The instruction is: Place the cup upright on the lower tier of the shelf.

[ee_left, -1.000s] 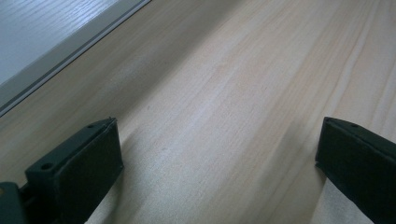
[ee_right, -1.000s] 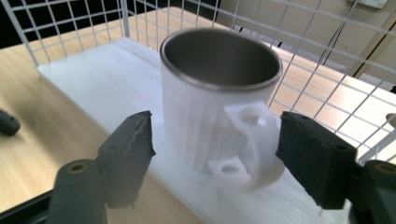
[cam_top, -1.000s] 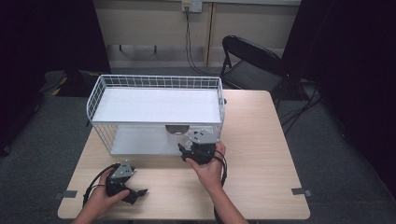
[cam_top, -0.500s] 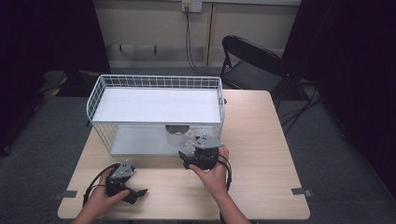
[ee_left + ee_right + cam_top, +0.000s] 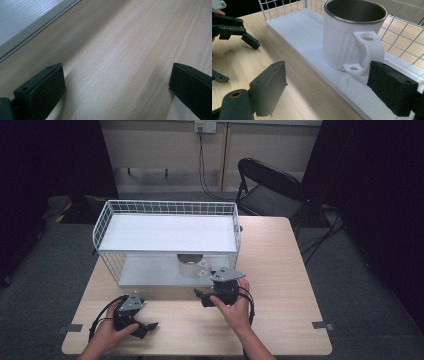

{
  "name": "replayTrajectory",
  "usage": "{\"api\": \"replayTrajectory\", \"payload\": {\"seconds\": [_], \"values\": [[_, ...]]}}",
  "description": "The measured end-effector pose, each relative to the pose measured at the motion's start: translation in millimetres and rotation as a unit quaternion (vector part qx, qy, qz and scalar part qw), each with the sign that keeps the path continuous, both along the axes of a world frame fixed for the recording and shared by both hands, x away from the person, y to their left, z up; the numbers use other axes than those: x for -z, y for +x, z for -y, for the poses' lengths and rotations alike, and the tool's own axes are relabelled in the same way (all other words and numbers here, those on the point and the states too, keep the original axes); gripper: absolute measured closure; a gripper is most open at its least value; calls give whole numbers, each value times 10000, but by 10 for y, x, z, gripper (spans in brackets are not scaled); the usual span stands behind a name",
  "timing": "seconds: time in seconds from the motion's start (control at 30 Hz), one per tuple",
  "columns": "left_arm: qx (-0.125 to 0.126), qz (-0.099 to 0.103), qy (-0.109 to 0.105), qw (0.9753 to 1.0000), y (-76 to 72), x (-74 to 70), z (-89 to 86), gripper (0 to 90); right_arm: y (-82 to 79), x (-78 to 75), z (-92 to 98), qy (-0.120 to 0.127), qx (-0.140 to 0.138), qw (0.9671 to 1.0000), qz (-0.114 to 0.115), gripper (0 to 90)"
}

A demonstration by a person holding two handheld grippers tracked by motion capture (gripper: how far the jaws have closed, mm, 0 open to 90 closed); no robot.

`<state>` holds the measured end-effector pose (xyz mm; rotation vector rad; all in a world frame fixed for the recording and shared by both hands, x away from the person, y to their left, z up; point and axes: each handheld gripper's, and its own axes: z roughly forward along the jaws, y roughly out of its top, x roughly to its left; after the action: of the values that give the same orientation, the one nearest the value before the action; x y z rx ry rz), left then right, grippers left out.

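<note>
1. At the left of the high view, the person's left hand (image 5: 107,332) holds the left gripper (image 5: 142,327) low over the wooden table (image 5: 280,265), near its front edge. Its jaws point to the right and stand spread apart with nothing between them.
2. In the left gripper view, the two black pads (image 5: 47,90) frame bare wood grain, wide apart. The edge of a white board (image 5: 22,20) crosses the upper left corner.
3. Further right and toward the back of the table stands a white wire rack (image 5: 167,227) with two white shelves. The upper shelf is bare.
4. On the lower shelf (image 5: 145,272), near the rack's front right, a white mug (image 5: 191,265) stands upright. Its inside is grey metal, and its handle (image 5: 368,53) has round holes in it.
5. Just in front of the mug, the right hand (image 5: 235,302) holds the right gripper (image 5: 202,295), jaws pointing left and toward the rack.
6. In the right gripper view, the right gripper's jaws are released and far apart, gripping nothing. The handle faces the camera. The right-hand pad (image 5: 392,86) sits just beside the handle, though touching cannot be told. The left-hand pad (image 5: 270,83) is over bare table, well apart from the mug.
7. The same view shows the left gripper at upper left, its fingers (image 5: 249,40) splayed above the wood.
</note>
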<state>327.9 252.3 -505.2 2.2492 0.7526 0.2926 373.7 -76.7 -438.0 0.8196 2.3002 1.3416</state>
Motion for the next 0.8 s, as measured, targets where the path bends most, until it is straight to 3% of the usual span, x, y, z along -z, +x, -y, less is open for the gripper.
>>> {"api": "replayTrajectory", "payload": {"seconds": [0.4, 0.8], "values": [[37, -1, 20, 10000, 20, -2, 13, 0, -52, -29, 151, 114, -142, 9997, -181, 151], [36, 2, 20, 10000, 22, -2, 15, 0, -138, -2, 243, -3, -360, 9991, -221, 152]]}}
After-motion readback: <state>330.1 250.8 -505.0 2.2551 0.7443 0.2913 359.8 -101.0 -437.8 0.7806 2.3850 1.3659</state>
